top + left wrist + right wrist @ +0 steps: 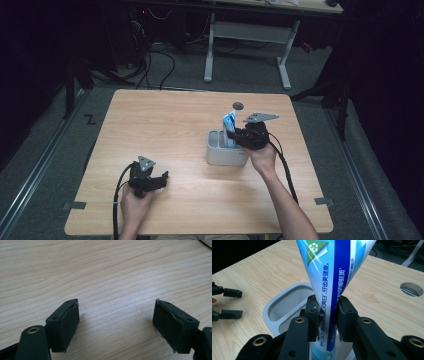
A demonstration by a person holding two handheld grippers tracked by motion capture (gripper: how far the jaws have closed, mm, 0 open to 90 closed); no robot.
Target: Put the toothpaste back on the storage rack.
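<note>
My right gripper (327, 317) is clamped on a blue and white toothpaste tube (332, 277), the two black jaws pressing its lower body from both sides near the middle of the right gripper view. The tube stands upright, its flat crimped end up and its lower end down inside a pale grey holder (287, 302) whose open rim curves through the centre left of that view. In the high view the right gripper (239, 137) sits just right of centre, over the holder (220, 155), and the tube (229, 122) rises out of the holder's back part.

My left gripper (159, 180) rests low in the lower left of the high view, well apart from the holder, with my left hand (132, 202) behind it. Its jaws stand wide apart with nothing between them; the left gripper view looks past them onto the bare wooden table (105, 272). In the right gripper view the same left gripper (229, 302) appears at the far left edge, jaws apart.

A round hole (238, 105) in the table lies just above the tube in the high view.
</note>
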